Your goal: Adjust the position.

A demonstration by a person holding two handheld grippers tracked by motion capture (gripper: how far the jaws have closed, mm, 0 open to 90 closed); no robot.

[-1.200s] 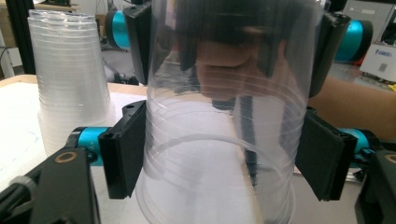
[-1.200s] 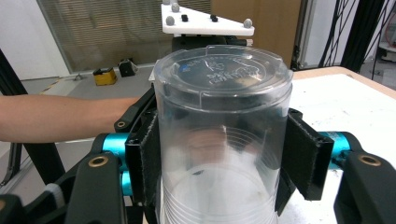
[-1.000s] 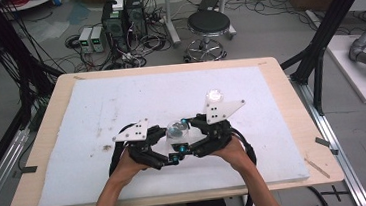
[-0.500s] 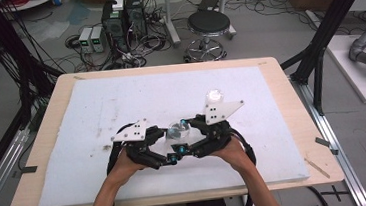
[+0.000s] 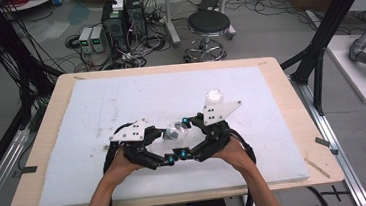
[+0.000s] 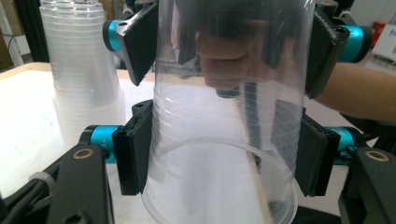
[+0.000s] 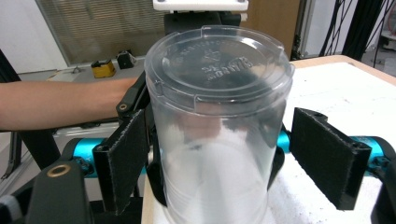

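Note:
A clear plastic cup (image 5: 176, 130) lies level between my two grippers above the white foam board (image 5: 121, 103). My left gripper (image 6: 222, 158) is shut on the cup (image 6: 224, 116) near its rim, with both black pads (image 6: 133, 156) pressed on its wall. Facing it, my right gripper (image 7: 224, 158) has just been opening. Its pads (image 7: 327, 156) stand off the cup's (image 7: 219, 93) closed base end, which lies between them. In the high view the left gripper (image 5: 167, 144) and right gripper (image 5: 184, 138) meet tip to tip near the board's front middle.
A stack of clear cups (image 5: 214, 97) stands on the board just behind the right gripper, and in the left gripper view this stack (image 6: 79, 70) is at the left. A stool (image 5: 209, 25) and electronics boxes (image 5: 123, 15) sit on the floor beyond the table.
The right gripper's jaws have spread off the cup's base end. Both hands and the cup have stayed in place.

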